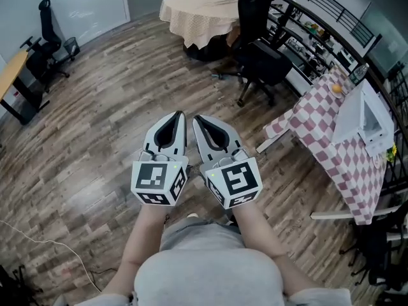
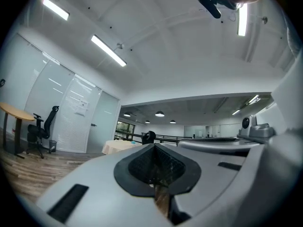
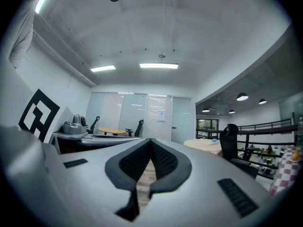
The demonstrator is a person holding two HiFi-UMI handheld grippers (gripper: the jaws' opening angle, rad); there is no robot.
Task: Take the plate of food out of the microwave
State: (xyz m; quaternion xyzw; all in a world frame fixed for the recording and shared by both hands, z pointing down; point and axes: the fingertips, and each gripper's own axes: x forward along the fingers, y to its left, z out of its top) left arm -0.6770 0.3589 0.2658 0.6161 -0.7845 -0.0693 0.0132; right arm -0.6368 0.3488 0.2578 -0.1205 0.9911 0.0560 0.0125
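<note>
Grey-brown wooden plank floor (image 1: 95, 107) fills an open office. A round table draped in beige cloth (image 1: 197, 11) stands well apart from a red-and-white checked table (image 1: 331, 139) at right. On that table sits a white box-shaped microwave (image 1: 363, 116); its inside cannot be seen, so the plate of food cannot be made out. Mid-frame, the left gripper (image 1: 181, 115) and right gripper (image 1: 196, 118) hover side by side, both with jaws pressed together, holding nothing.

Our left gripper (image 1: 180, 114) & right gripper (image 1: 197, 118), grey shells w/ black ribbed pads (image 3: 164, 161), b&w marker cube (image 1: 158, 182) on each, our grey top (image 1: 207, 269)
</note>
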